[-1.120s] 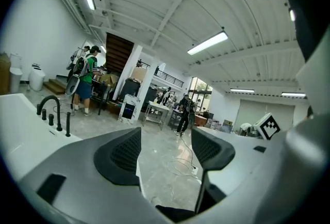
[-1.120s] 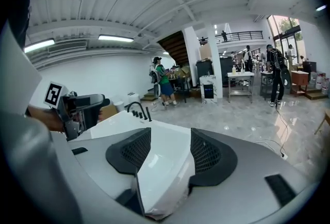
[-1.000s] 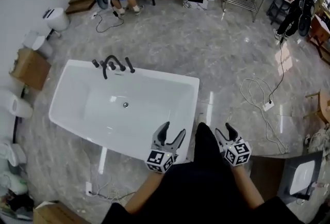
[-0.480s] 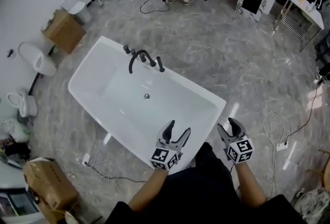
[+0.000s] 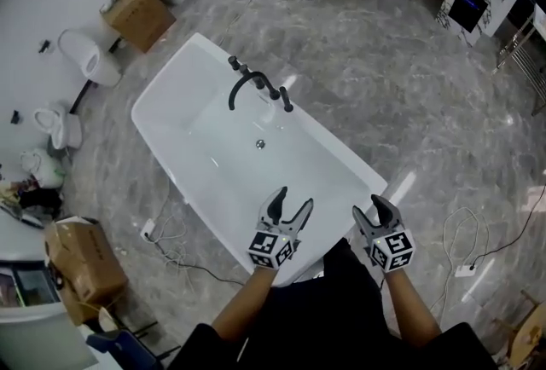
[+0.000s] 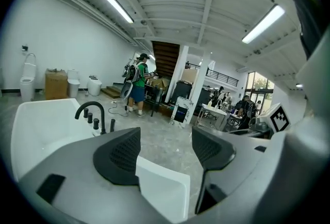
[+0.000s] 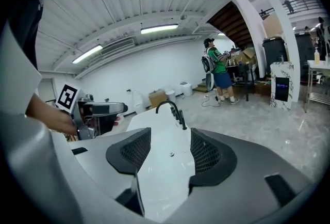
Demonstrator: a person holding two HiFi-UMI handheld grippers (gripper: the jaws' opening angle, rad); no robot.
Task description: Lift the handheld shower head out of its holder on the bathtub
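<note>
Stage: approach not yet made; the shower head looks seated in its holder, and neither gripper is near it.
Bathtub: the white bathtub (image 5: 223, 157) runs diagonally across the grey floor, one end just ahead of the person.
Shower head: probably the short upright black stick (image 5: 287, 101) at the right end of the row of black fittings, beside the arched spout (image 5: 243, 85) on the far long rim. Its long axis looks close to vertical, so the lift should go straight up.
Left gripper (image 5: 292, 200): wide open, nothing between the jaws, hovering over the near end of the tub.
Right gripper (image 5: 369, 210): also open and empty, just off the tub's near corner.
Key relation: the shower head lies ahead and to the left of both grippers, across the tub and well apart from them. The left gripper is somewhat nearer; either one needs a long reach forward.
</note>
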